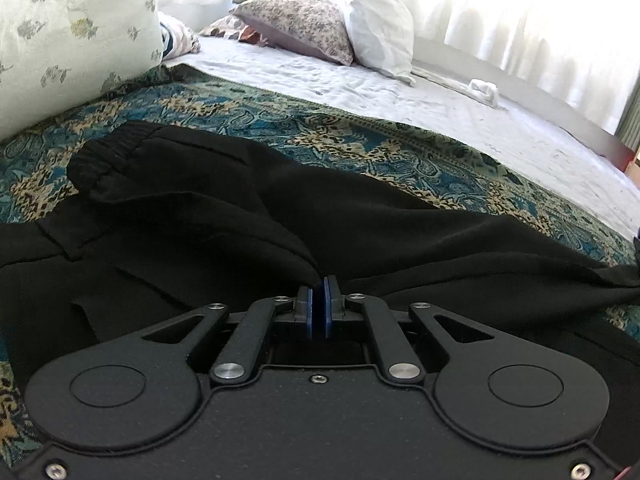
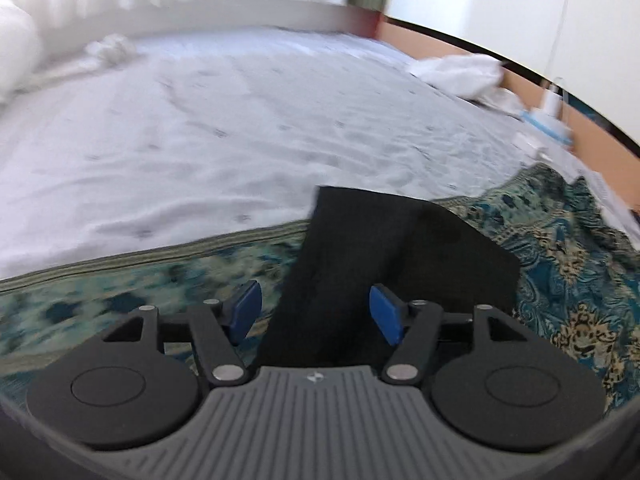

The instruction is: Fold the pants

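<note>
Black pants (image 1: 248, 220) lie on a blue patterned cloth (image 1: 360, 140) on the bed, the elastic waistband (image 1: 108, 156) at the left. My left gripper (image 1: 319, 286) is shut on a ridge of the pants fabric near the crotch. In the right wrist view the leg ends of the pants (image 2: 384, 256) lie on the patterned cloth (image 2: 568, 280). My right gripper (image 2: 316, 308) is open, its blue pads (image 2: 384, 312) on either side of the leg fabric, not closed on it.
A big floral duvet (image 1: 68, 40) sits at the left. Pillows (image 1: 320, 28) lie at the head of the white sheet (image 2: 224, 132). White cloths (image 2: 460, 72) and small items (image 2: 548, 116) sit by the bed's far edge.
</note>
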The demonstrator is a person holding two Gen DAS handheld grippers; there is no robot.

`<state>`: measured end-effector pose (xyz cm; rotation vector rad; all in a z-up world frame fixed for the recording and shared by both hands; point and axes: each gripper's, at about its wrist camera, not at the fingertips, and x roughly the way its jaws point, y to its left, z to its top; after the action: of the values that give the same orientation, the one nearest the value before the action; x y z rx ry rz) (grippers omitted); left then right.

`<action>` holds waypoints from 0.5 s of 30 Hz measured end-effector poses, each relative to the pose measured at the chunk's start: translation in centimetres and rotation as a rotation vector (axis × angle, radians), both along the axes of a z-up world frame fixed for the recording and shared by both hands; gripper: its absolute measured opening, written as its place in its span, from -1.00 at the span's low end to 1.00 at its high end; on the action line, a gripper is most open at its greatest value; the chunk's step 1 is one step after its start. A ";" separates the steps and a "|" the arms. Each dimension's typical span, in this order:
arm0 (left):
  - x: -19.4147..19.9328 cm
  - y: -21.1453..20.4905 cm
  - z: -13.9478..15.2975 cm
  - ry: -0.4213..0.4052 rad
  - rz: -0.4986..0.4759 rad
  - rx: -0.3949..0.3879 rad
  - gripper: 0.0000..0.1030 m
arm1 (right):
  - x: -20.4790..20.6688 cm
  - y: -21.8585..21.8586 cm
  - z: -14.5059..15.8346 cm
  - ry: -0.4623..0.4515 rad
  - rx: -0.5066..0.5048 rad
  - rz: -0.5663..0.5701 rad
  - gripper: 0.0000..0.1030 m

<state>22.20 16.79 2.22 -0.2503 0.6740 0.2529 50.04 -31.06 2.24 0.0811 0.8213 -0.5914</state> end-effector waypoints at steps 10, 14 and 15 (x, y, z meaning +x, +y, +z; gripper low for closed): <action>0.1 -0.2 0.4 -0.039 -0.008 0.001 -0.87 | -3.1 -6.8 0.4 -0.114 0.200 -0.225 -0.85; -0.6 -0.5 1.8 -0.066 -0.018 -0.007 -0.88 | -8.9 -8.4 3.8 -0.233 0.216 -0.215 -0.86; -1.1 -0.6 2.4 -0.078 -0.022 -0.004 -0.88 | -10.5 -8.8 4.6 -0.260 0.227 -0.206 -0.86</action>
<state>21.09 16.21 4.61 -0.2549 0.5998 0.2196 39.54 -39.82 6.85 0.4458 0.6277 -0.6633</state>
